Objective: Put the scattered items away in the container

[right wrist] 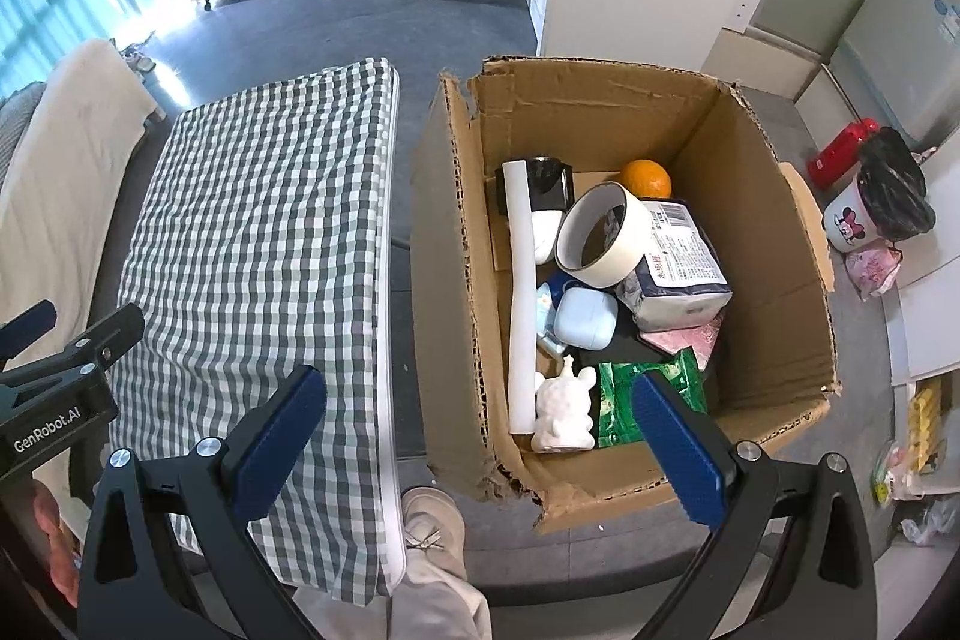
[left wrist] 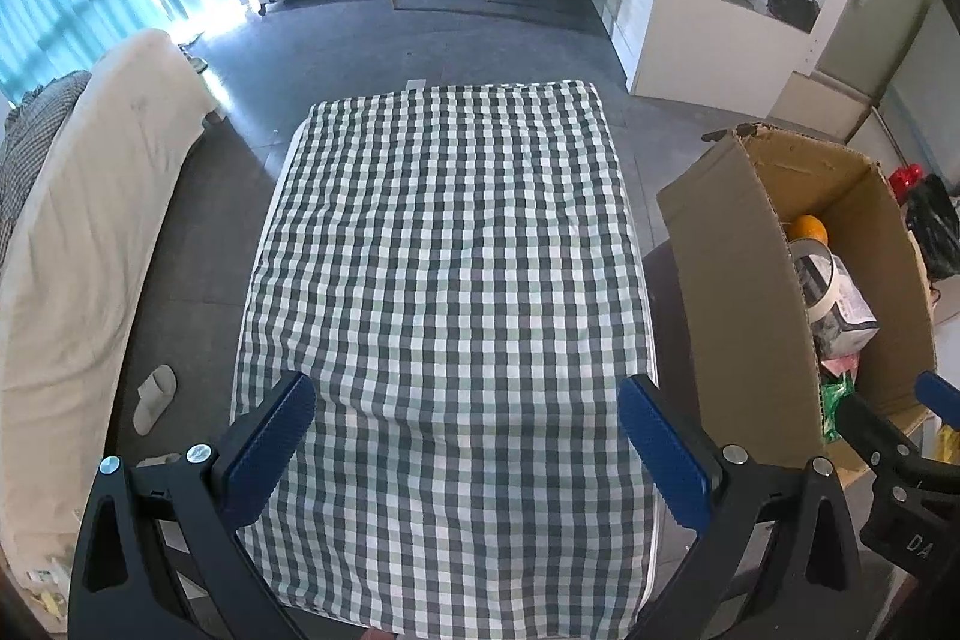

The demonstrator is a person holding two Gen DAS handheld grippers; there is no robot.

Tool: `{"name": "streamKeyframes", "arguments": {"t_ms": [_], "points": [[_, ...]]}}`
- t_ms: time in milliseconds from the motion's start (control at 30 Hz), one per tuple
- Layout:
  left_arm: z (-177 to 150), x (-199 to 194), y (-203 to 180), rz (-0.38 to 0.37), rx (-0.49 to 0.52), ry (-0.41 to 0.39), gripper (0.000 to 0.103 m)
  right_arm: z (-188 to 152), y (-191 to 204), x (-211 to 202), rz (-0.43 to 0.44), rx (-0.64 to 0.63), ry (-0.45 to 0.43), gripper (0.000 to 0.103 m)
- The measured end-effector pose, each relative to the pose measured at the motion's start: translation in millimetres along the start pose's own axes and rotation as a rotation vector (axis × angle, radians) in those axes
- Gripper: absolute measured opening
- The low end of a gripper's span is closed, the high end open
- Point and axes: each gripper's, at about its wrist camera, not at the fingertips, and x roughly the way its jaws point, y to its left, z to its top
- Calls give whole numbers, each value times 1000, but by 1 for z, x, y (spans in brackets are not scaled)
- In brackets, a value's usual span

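The cardboard box point(right wrist: 600, 118) stands on the floor right of the table, its top open. Inside lie an orange point(right wrist: 646, 178), a tape roll point(right wrist: 603, 235), a long white tube point(right wrist: 522, 292), a black cup point(right wrist: 543, 181), a printed packet point(right wrist: 684, 268), a pale blue case point(right wrist: 585, 316), a white figurine point(right wrist: 564, 409) and a green packet point(right wrist: 624, 400). My right gripper point(right wrist: 480, 445) hangs open and empty over the box's near left corner. My left gripper point(left wrist: 465, 454) is open and empty above the near end of the checkered tablecloth point(left wrist: 444, 244), which shows no loose items. The box point(left wrist: 738, 292) also appears at the right of the left wrist view.
A cream-covered sofa point(left wrist: 90, 232) runs along the left of the table, with a slipper point(left wrist: 155, 397) on the floor beside it. A person's trouser leg and shoe point(right wrist: 432, 526) stand between table and box. A black-lined bin point(right wrist: 882, 196) and red bottle point(right wrist: 840, 151) sit right of the box.
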Motion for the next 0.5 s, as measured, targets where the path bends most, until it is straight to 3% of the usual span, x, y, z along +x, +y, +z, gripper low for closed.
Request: {"name": "streamKeyframes", "arguments": {"t_ms": [500], "points": [[-5,7,2,-33,-16,28,103,-4,1,0,-6,2,-3,102]]}}
